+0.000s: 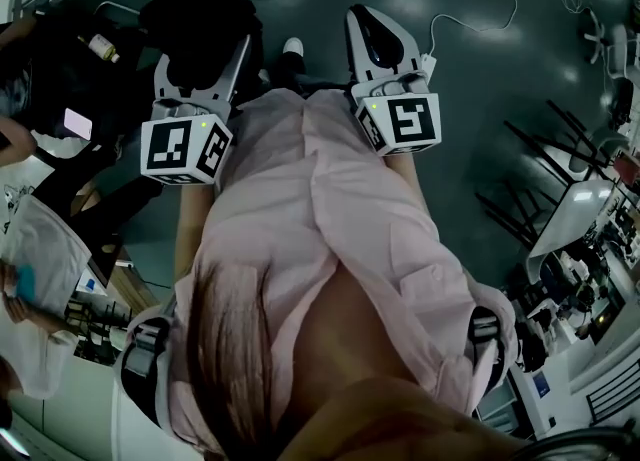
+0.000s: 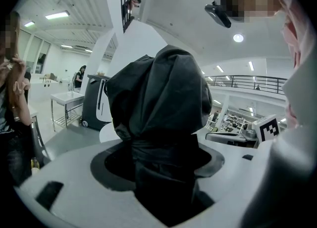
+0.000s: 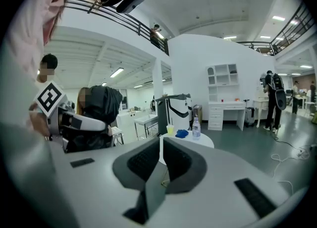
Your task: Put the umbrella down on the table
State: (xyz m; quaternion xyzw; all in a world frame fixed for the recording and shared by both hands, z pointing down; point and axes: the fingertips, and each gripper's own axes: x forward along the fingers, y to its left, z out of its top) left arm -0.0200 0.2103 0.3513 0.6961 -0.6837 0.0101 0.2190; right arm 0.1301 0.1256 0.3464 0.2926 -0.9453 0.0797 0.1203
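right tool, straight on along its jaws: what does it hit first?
Likely the round white table, with a cup, a blue item and a bottle on it. The right tool, jaws together and empty, points about at its near edge; nothing shows in between, though depth is unclear.

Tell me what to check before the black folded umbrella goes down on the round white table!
1. Grip: left gripper clamped on the black folded fabric umbrella: ok.
2. Other hand: right gripper empty, jaws together: ok.
3. Target in sight: round white table ahead in the right gripper view: ok.
4. Free spot on it: cannot tell; a yellow cup, a blue thing and a clear bottle stand there.
5. Umbrella over the table: not ok; the head view shows the dark floor below it.
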